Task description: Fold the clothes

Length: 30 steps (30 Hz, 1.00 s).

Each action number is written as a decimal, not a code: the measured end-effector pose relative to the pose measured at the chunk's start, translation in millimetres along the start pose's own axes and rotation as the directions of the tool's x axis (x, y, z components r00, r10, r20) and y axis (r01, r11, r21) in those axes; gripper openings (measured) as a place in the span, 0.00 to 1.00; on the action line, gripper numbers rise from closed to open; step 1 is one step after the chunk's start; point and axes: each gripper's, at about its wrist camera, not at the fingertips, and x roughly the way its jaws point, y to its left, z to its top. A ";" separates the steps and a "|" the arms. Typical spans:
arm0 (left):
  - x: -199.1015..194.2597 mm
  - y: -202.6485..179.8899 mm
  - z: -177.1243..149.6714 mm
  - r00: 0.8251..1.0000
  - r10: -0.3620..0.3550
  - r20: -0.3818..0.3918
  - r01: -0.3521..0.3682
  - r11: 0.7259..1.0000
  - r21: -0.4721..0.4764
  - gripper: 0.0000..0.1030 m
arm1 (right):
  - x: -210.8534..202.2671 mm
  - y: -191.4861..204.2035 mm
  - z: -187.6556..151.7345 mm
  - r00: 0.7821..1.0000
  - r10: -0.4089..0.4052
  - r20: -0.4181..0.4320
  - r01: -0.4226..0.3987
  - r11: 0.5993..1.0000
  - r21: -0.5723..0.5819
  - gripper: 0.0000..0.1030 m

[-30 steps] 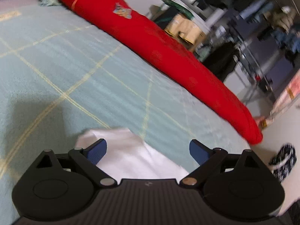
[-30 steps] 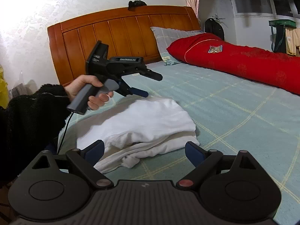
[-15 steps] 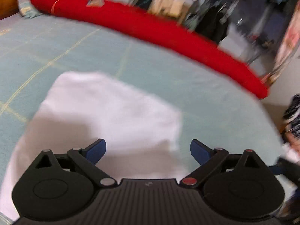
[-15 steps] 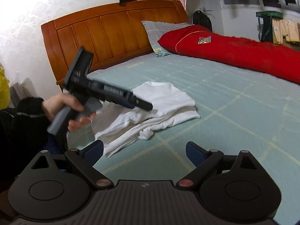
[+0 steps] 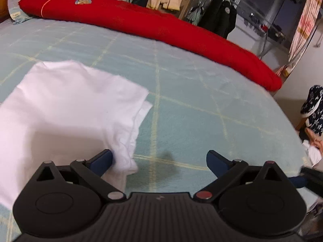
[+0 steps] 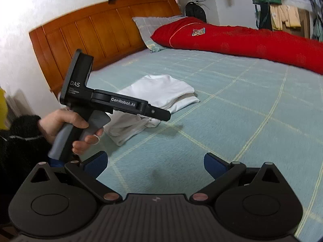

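Observation:
A white garment (image 5: 66,104) lies folded on the teal checked bed sheet (image 5: 201,92), with a looser bunched part at its near end (image 6: 131,129). My left gripper (image 5: 159,159) is open just above the sheet. Its left fingertip (image 5: 103,159) sits beside the garment's near right corner, and nothing is gripped. In the right wrist view a hand in a black sleeve (image 6: 60,125) holds that left gripper (image 6: 165,117) side-on in front of the garment (image 6: 161,90). My right gripper (image 6: 155,163) stands wide open over bare sheet, short of the garment.
A long red rolled quilt (image 5: 161,24) lies along the bed's far side, with a pillow (image 6: 149,30) against the wooden headboard (image 6: 105,30). Beyond the bed stand clothes racks and a dark coat (image 5: 220,18). A slipper (image 5: 313,104) lies past the bed's right edge.
Both grippers have drawn back from the white garment, which now lies released on the sheet. The left gripper has swung from over the garment to its right corner.

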 end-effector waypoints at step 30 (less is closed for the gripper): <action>-21.6 -24.5 -74.0 0.981 0.178 0.082 -0.177 0.984 -0.023 0.97 | -43.0 -9.8 -26.0 0.998 -0.052 0.019 0.050 0.996 0.076 1.00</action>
